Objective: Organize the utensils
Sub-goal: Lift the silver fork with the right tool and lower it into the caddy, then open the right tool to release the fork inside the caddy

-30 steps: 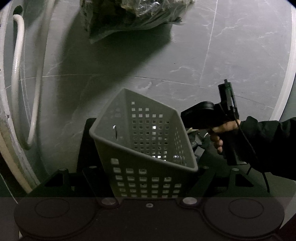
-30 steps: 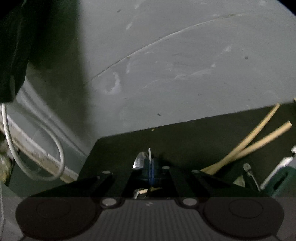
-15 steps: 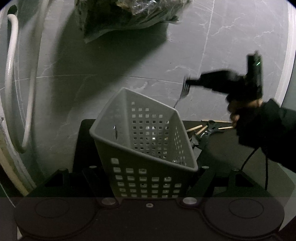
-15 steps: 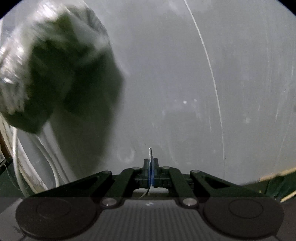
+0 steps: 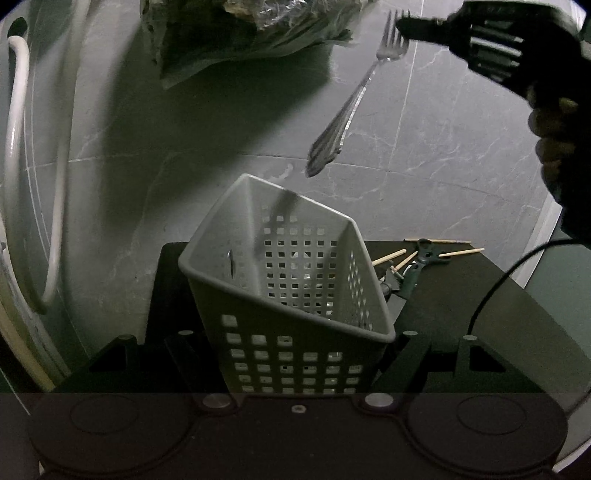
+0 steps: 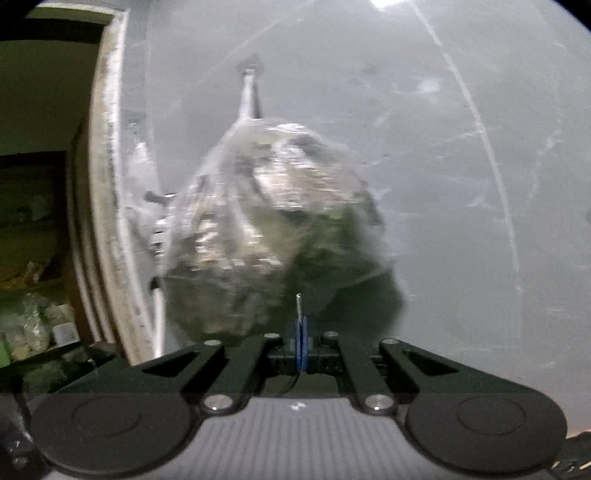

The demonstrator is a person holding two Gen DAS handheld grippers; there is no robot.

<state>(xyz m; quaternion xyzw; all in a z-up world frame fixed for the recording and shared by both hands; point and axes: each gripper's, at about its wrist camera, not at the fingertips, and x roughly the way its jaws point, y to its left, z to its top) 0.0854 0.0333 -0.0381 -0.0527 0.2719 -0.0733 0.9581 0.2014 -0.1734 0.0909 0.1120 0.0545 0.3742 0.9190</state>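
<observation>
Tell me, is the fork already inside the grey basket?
No: the fork hangs in the air from the right gripper, held at its tines, its handle tip above the rim of the grey basket.

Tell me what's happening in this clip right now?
A person is sorting utensils with two handheld grippers. The left gripper is clamped on a grey perforated basket, holding it tilted over a black mat. The right gripper pinches a metal fork by its tines, handle hanging down above the basket's opening. Chopsticks and another dark tool wait on the mat.
</observation>
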